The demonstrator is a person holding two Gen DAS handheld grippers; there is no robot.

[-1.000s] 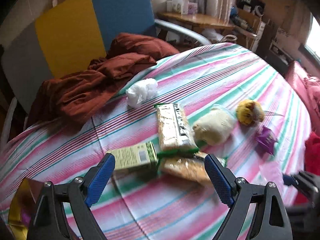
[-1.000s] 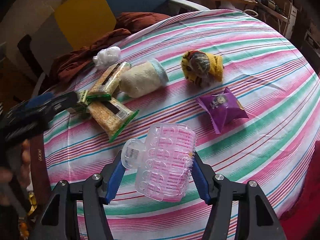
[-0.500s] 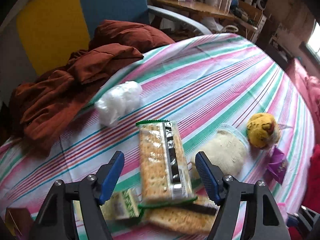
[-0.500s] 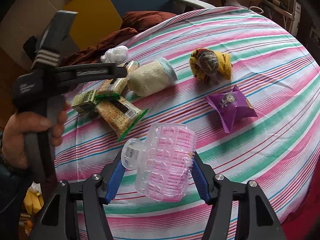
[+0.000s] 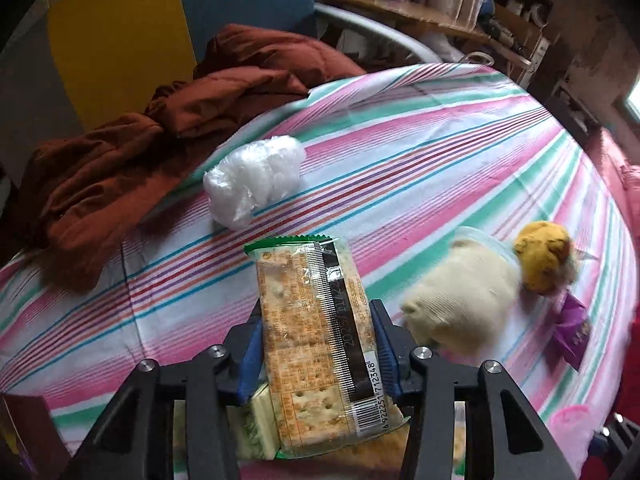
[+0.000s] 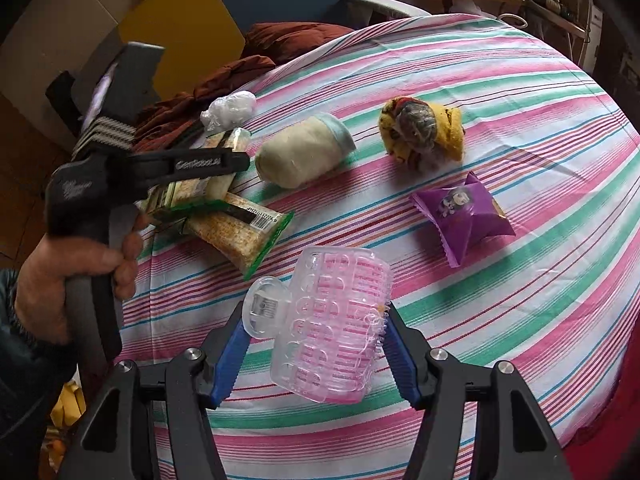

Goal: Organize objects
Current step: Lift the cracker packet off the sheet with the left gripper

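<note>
Cracker pack point(image 5: 316, 344) points lengthwise away between closing left gripper point(image 5: 318, 344) fingers point(image 5: 251, 354), touching both.

left gripper point(image 5: 318, 344) lowered, closing around cracker packet point(image 5: 316, 344)

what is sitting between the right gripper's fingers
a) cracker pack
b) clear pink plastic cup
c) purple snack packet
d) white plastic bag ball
b: in the right wrist view the clear pink plastic cup sits between the blue pads of the right gripper, while the purple snack packet lies apart on the striped cloth.
</note>
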